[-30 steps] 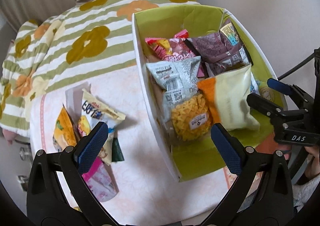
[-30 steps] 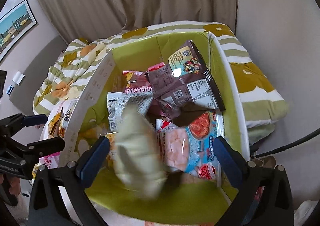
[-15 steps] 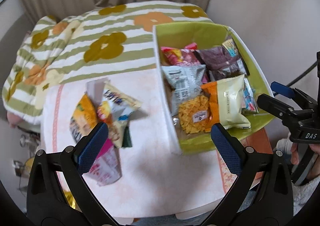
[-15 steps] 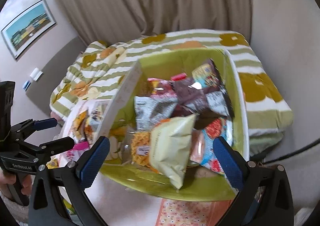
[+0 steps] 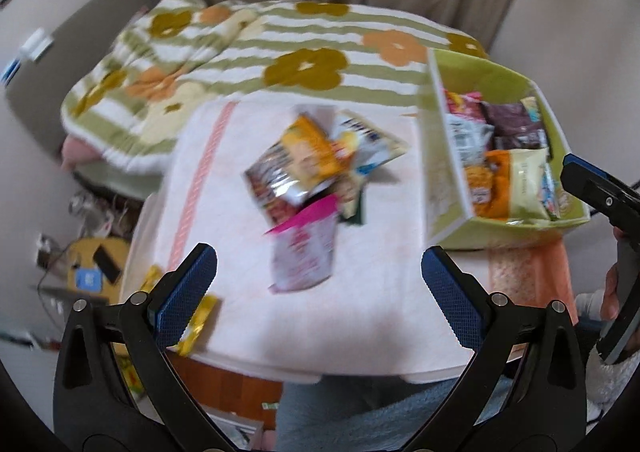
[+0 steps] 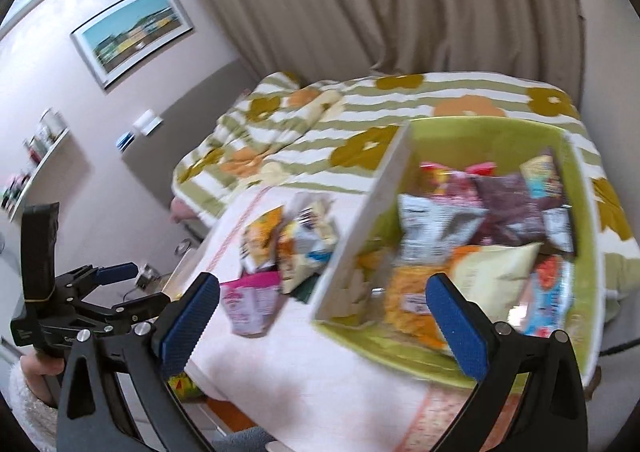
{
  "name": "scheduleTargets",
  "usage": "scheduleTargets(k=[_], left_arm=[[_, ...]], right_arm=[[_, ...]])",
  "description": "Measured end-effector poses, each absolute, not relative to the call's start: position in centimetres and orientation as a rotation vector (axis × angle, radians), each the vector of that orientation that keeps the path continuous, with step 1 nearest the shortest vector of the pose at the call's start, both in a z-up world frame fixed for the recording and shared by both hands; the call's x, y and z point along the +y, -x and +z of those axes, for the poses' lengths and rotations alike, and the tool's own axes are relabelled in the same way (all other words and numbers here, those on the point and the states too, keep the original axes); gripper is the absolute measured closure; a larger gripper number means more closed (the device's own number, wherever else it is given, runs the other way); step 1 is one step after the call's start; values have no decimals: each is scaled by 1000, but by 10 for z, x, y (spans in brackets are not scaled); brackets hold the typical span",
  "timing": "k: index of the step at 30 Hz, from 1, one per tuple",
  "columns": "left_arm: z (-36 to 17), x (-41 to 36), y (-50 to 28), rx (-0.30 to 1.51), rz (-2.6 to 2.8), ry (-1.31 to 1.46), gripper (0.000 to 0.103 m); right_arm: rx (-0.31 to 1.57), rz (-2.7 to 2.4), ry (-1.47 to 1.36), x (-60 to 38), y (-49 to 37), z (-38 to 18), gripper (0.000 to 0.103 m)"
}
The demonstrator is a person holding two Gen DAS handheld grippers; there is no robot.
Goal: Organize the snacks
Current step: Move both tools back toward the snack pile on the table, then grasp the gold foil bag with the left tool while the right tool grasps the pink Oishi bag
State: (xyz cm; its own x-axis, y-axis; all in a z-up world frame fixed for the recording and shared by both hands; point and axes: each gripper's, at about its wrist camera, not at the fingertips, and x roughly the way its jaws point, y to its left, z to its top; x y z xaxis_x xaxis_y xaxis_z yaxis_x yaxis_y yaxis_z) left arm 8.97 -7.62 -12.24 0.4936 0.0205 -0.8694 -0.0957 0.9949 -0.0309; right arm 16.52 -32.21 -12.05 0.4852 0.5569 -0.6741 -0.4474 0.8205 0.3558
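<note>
Left tongs (image 5: 319,280) and right tongs (image 6: 322,306) both spread wide, empty, pulled back from the green box (image 5: 568,218) since a second ago. Cream packet (image 6: 494,272) now lying inside, so that drop looks finished. At 12 o'clock from the left tongs, a loose pile of crinkly foil snack bags (image 5: 316,168) left on the soft pink counter (image 5: 360,316).

Both grippers have pulled back and up from the green cardboard box (image 6: 500,136). The pale yellow snack bag (image 6: 494,272) now lies inside it.
</note>
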Motion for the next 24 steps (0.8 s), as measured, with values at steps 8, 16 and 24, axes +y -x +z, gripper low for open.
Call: scheduleTargets(k=[8, 16, 24], left_arm=[[-153, 7, -52, 1125, 111, 100, 1], [-188, 77, -42, 1290, -36, -65, 1], [-226, 111, -59, 1412, -235, -408, 1]], right_arm=[[911, 688, -70, -242, -152, -132, 0], [1020, 632, -91, -182, -144, -162, 0], [1096, 515, -118, -148, -142, -194, 0]])
